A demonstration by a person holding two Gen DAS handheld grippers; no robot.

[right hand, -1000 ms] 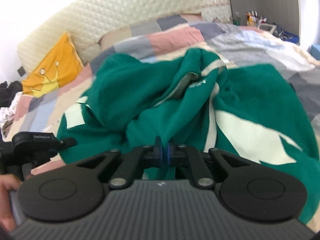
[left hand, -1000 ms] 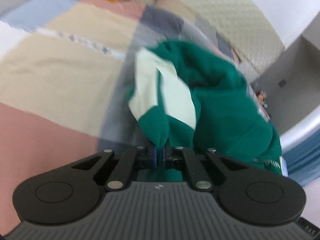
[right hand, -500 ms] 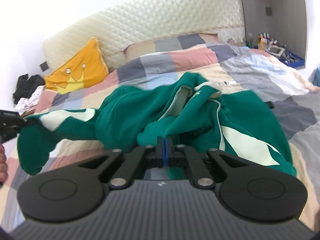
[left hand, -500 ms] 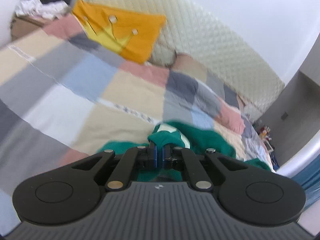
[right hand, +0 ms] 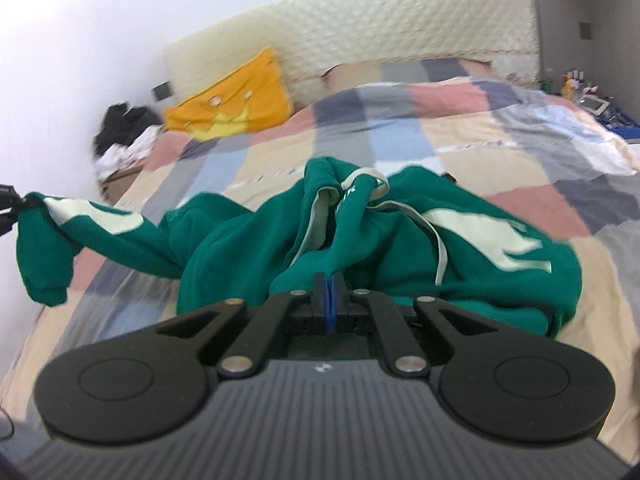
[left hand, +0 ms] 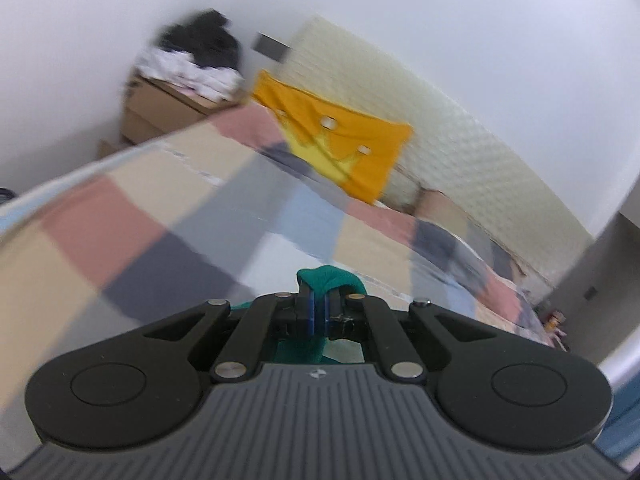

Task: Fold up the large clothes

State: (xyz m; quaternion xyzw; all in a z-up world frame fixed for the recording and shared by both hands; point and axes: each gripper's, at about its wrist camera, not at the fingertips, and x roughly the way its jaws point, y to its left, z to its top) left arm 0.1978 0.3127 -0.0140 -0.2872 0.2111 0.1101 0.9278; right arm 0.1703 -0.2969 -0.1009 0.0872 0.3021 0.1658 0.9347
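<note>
Folding hasn't really started yet, as far as I can tell. The green hoodie is a crumpled heap on the bed, hood and white drawstring bunched on top, nothing squared up and no crease made. This looks like the spread-it-out stage.

Both grippers have fabric. The right gripper has its jaws clenched on a fold at the near edge of the heap, about 6 o'clock of the pile. The left gripper has its jaws clamped on a bit of green cloth too, and in the right wrist view you can see it out at 9 o'clock holding the sleeve up off the bed, the cuff hanging loose below it. The sleeve is stretched out, the body isn't.

What's left, my guess: pretty much everything. Lay it flat, sleeves in, then fold the body.

Room stuff: the bed has a patchwork duvet in pink, beige, grey and blue, with a quilted cream headboard at 12 o'clock. A yellow crown cushion sits at about 11 o'clock, with a pile of clothes on a nightstand past it. White walls, some clutter at 2 o'clock.
</note>
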